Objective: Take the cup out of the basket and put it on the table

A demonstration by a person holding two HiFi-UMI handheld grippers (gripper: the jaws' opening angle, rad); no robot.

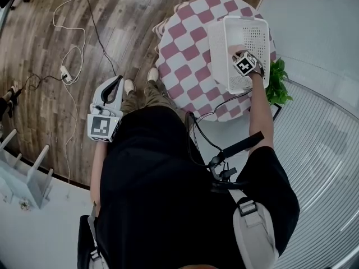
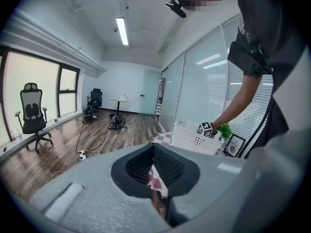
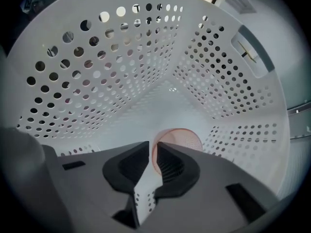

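Observation:
A pink cup (image 3: 182,141) lies on its side on the floor of the white perforated basket (image 3: 121,81). My right gripper (image 3: 153,143) points down into the basket, shut on the cup's rim with one finger inside the cup and the other outside. In the head view only its marker cube (image 1: 245,65) shows above the basket (image 1: 224,38), which stands on the round table (image 1: 185,55) with a pink-and-white checked cloth. My left gripper (image 1: 119,78) hangs at the person's left side over the wooden floor. Its fingertips (image 2: 153,144) touch with nothing between them.
A green plant (image 1: 277,83) and a small framed picture (image 1: 276,111) stand right of the table. White cables and a power strip (image 1: 64,72) lie on the floor at the left. An office chair (image 2: 31,110) stands by the far window.

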